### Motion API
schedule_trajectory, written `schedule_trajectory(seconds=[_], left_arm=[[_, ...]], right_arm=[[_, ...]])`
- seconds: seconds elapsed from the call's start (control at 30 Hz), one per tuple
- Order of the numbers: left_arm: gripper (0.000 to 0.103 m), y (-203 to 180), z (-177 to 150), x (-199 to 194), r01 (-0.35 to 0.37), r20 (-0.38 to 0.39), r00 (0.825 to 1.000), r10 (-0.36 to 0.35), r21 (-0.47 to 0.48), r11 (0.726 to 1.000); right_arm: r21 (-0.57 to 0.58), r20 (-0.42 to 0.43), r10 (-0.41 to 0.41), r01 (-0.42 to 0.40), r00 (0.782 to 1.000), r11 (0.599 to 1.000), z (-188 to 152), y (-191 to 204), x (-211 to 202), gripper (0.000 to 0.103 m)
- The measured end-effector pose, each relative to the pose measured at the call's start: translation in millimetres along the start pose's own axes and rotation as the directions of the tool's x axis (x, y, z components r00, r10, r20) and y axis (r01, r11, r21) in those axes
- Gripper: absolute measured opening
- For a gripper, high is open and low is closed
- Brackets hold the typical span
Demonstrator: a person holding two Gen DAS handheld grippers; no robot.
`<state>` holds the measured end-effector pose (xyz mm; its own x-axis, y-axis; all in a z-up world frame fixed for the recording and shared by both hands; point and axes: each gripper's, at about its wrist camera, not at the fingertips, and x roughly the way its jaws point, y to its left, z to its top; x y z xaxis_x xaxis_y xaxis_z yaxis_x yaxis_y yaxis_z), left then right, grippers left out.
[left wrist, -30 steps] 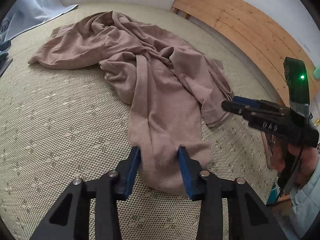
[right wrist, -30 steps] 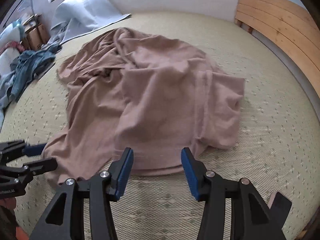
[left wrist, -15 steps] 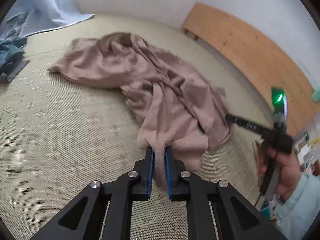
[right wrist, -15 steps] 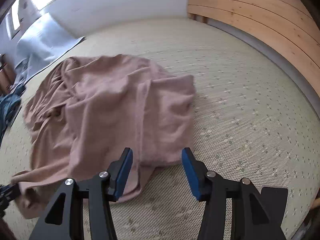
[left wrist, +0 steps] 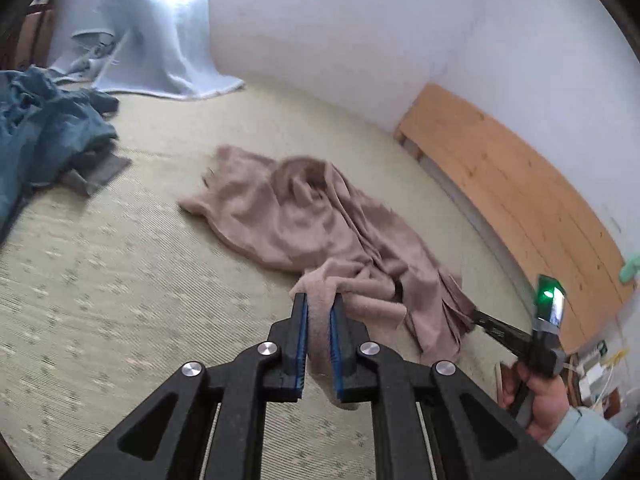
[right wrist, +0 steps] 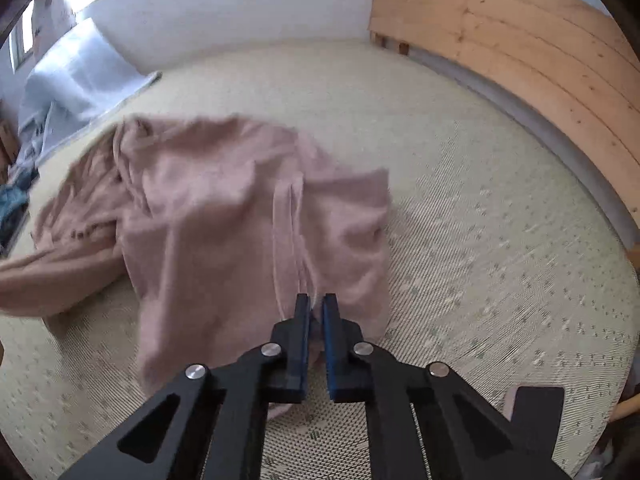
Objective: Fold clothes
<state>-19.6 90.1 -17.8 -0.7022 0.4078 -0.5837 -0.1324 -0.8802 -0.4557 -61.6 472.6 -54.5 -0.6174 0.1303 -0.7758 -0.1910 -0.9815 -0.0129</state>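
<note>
- On the mat [left wrist: 120, 280], a pink garment [left wrist: 304, 220] lies crumpled near the centre, with both near edges lifted by the grippers.
- Left gripper [left wrist: 318, 300]: jaws drawn close together and clamped on a thick fold of the garment; the fold fills the gap between the blue pads [left wrist: 303, 332] and bulges above the tips.
- Left gripper pose: fingers point forward and slightly down toward the mat; the held fold is raised off the mat.
- Right gripper [right wrist: 316, 300]: jaws nearly together, clamped on a thin edge of the garment; cloth shows in the narrow gap between the pads.
- Right gripper pose: fingers point forward over the garment, tips at its near hem; the cloth rises toward the tips in stretched pleats.
- In the left wrist view the right gripper [left wrist: 472, 314] appears at the right, its tips buried in the garment's edge, a green light lit on its body.
- Right hand [left wrist: 536, 400]: wrapped around the gripper's handle at the lower right of that view, with a light blue sleeve [left wrist: 580, 440] at the wrist.
- Garment layout: the far part rests on the mat; a sleeve-like part [right wrist: 48, 276] trails to the left in the right wrist view.
- Surroundings: a wooden board [right wrist: 520, 60] runs along the right side of the mat; a blue cloth pile [left wrist: 44, 136] lies at far left; a pale sheet [left wrist: 160, 40] drapes against the white wall [left wrist: 360, 40].
- Both views show motion blur on the garment.
</note>
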Motion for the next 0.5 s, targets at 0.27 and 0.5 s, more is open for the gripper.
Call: schedule_trajectory(seconds=[0.27, 0.5], left_arm=[[0.009, 59.6, 34.2, -59.1, -0.083, 0.178, 0.978, 0.106, -0.129, 0.988], [0.009, 112.3, 55.4, -112.5, -0.152, 0.294, 0.929, 0.224, -0.246, 0.957]], right_arm=[[0.119, 0.263, 0.006, -0.039, 0.965, 0.992, 33.5, -11.4, -77.3, 0.003], [0.124, 0.334, 0.021, -0.066, 0.942, 0.990, 38.7, -3.6, -110.9, 0.003]])
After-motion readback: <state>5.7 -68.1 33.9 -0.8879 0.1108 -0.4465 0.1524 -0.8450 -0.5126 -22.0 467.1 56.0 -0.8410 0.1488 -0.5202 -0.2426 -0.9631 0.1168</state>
